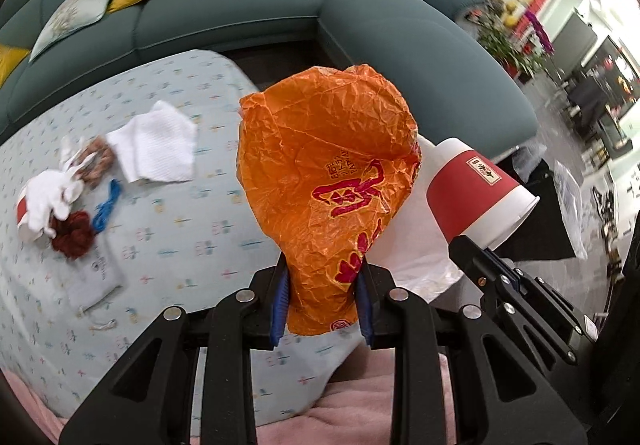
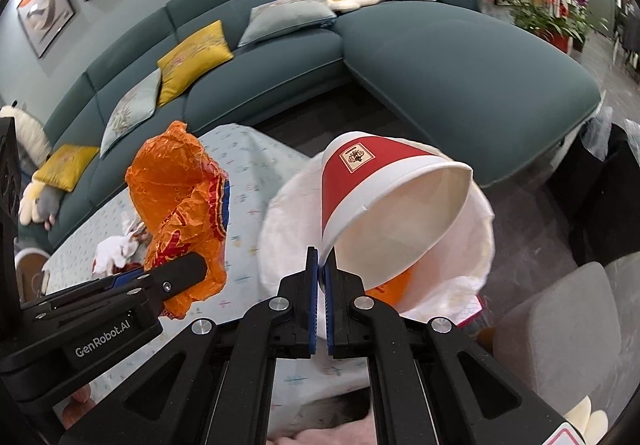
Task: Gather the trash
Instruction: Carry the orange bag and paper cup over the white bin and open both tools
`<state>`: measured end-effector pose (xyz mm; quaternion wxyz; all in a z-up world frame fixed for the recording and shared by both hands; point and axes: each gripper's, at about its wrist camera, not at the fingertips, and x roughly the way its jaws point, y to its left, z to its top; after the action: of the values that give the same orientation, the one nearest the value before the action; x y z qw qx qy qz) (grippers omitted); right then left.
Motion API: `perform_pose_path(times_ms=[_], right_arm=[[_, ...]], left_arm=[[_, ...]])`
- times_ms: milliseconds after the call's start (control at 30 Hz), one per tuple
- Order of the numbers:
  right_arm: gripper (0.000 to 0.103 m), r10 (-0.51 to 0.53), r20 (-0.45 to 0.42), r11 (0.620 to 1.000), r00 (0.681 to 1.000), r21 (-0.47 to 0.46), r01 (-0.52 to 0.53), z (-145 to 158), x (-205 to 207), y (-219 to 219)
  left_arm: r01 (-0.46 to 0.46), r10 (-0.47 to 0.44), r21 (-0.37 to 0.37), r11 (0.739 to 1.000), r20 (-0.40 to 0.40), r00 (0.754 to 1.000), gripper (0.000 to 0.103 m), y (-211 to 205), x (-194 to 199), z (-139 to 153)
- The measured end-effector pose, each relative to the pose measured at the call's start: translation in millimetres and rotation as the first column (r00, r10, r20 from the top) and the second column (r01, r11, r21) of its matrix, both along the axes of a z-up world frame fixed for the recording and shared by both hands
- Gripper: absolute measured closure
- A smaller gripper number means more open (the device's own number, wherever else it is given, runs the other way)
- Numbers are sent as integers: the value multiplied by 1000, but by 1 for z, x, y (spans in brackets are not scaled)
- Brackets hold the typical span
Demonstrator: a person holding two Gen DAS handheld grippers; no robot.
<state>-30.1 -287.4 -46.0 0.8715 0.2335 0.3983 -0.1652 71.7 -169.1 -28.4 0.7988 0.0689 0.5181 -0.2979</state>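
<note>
Wrapper (image 1: 324,181), orange and crumpled, stands up out of the left gripper (image 1: 322,297), whose blue pads are closed partway on its lower end. Just beside it on the right, the right gripper (image 2: 321,269) has its jaws pinched nearly together on the rim of a red-and-white cup (image 2: 384,205), which is tilted with its mouth toward the camera, over a white bag (image 2: 476,245). Farther left on the table (image 1: 192,229) lie a napkin (image 1: 156,145), white scraps (image 1: 48,197) and red yarn (image 1: 76,235).
</note>
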Motion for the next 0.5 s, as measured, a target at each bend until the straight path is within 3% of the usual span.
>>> perform_pose_path(times_ms=[333, 433, 500], right_arm=[[100, -29, -4, 1000, 1000, 7, 29, -7, -7, -32], [100, -27, -9, 1000, 1000, 16, 27, -8, -1, -38], [96, -28, -14, 1000, 1000, 12, 28, -9, 0, -40]], left_arm=[[65, -65, 23, 998, 2, 998, 74, -39, -9, -7], [70, -70, 22, 997, 14, 997, 67, -45, -9, -7], [58, -59, 29, 998, 37, 998, 52, -46, -9, -5]])
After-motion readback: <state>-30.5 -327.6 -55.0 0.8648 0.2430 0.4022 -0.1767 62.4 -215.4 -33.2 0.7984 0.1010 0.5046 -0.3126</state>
